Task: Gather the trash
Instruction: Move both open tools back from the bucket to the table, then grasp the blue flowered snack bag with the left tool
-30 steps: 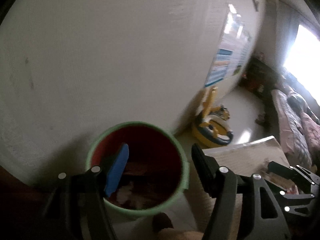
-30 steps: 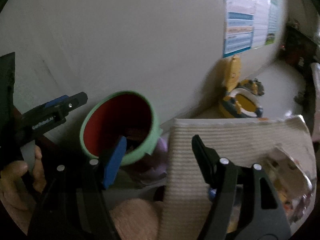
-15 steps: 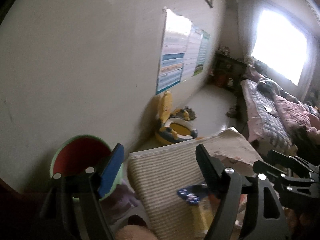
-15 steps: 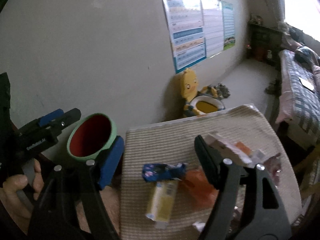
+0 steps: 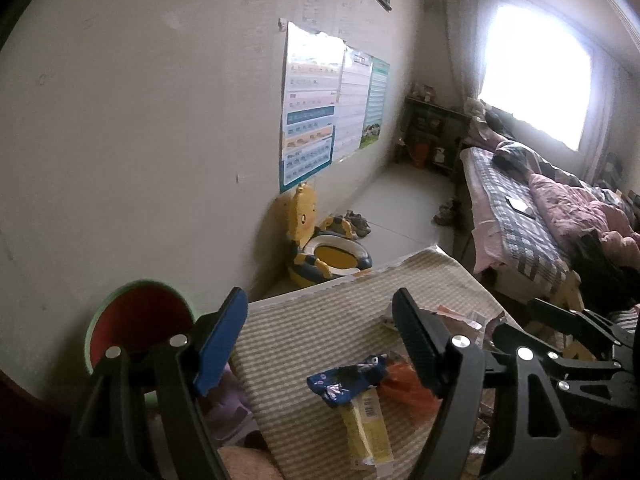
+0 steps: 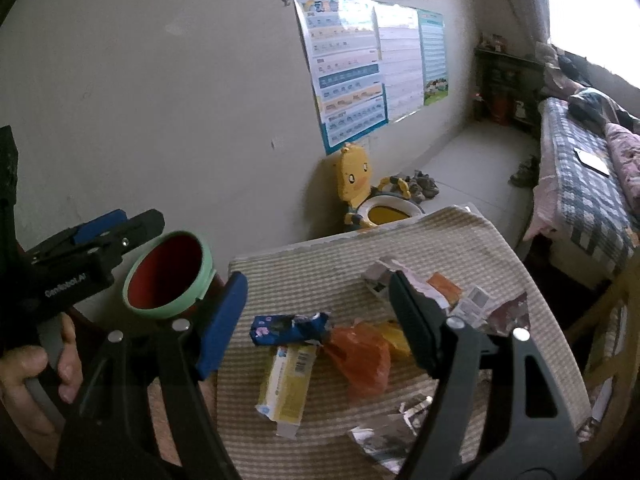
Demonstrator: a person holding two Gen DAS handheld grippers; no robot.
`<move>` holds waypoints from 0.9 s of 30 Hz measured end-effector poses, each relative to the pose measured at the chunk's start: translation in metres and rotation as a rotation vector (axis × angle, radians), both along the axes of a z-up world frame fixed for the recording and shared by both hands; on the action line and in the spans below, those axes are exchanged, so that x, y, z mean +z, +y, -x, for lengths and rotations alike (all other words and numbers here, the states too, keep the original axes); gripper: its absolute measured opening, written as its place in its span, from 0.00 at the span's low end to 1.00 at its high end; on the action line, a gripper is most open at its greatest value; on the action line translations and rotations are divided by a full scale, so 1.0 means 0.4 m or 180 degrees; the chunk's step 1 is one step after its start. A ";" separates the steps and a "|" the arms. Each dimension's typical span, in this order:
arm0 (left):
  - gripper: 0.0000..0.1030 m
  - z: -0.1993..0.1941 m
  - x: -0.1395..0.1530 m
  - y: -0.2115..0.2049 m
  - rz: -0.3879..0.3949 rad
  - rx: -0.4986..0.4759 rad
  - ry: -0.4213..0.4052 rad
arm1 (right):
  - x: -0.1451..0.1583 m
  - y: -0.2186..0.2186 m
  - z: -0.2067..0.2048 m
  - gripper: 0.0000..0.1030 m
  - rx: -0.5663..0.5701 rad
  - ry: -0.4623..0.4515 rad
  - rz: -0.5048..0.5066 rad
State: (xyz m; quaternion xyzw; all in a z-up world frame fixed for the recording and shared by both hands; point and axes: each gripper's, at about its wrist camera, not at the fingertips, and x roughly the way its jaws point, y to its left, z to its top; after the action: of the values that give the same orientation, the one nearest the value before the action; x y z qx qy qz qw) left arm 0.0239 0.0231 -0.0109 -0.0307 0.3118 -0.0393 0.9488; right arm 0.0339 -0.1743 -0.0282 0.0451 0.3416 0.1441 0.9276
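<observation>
Hovering over a striped mat (image 6: 304, 280) strewn with litter, 2 handheld grippers stand with jaws apart and nothing between them, both having just been opening. Ahead of the right gripper (image 6: 320, 312) lie a blue wrapper (image 6: 288, 328), a yellow packet (image 6: 288, 380) and an orange bag (image 6: 360, 356) near the mat's middle; the blue wrapper lies crosswise to the fingers, the packet roughly along them. The left gripper (image 5: 320, 336), tilted downward, sees the same wrapper (image 5: 344, 376) slightly nearer its right finger. A red bin (image 6: 168, 272) with a green rim stands off the mat's left edge, beside the left hand (image 6: 32, 376). Either gripper looks within reach.
</observation>
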 end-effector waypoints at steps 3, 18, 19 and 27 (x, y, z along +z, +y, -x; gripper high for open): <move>0.70 -0.002 -0.007 -0.011 0.0004 -0.0042 0.0026 | -0.009 -0.027 -0.003 0.72 -0.0060 0.0030 -0.0002; 0.70 -0.065 -0.158 -0.040 0.0081 -0.0240 0.0477 | -0.136 -0.271 -0.092 0.72 -0.0804 0.0534 0.0221; 0.70 -0.070 -0.171 -0.038 0.0079 -0.0240 0.0512 | -0.160 -0.285 -0.101 0.72 -0.0843 0.0633 0.0163; 0.70 -0.128 -0.310 -0.033 0.0001 -0.0662 0.0893 | -0.262 -0.289 -0.115 0.72 -0.0817 0.0928 0.0043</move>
State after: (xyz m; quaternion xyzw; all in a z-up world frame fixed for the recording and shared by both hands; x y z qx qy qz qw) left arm 0.0749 0.0100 -0.1350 -0.0036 0.4426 -0.1327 0.8868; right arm 0.0797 -0.2899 -0.1328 0.1024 0.4647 0.0142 0.8794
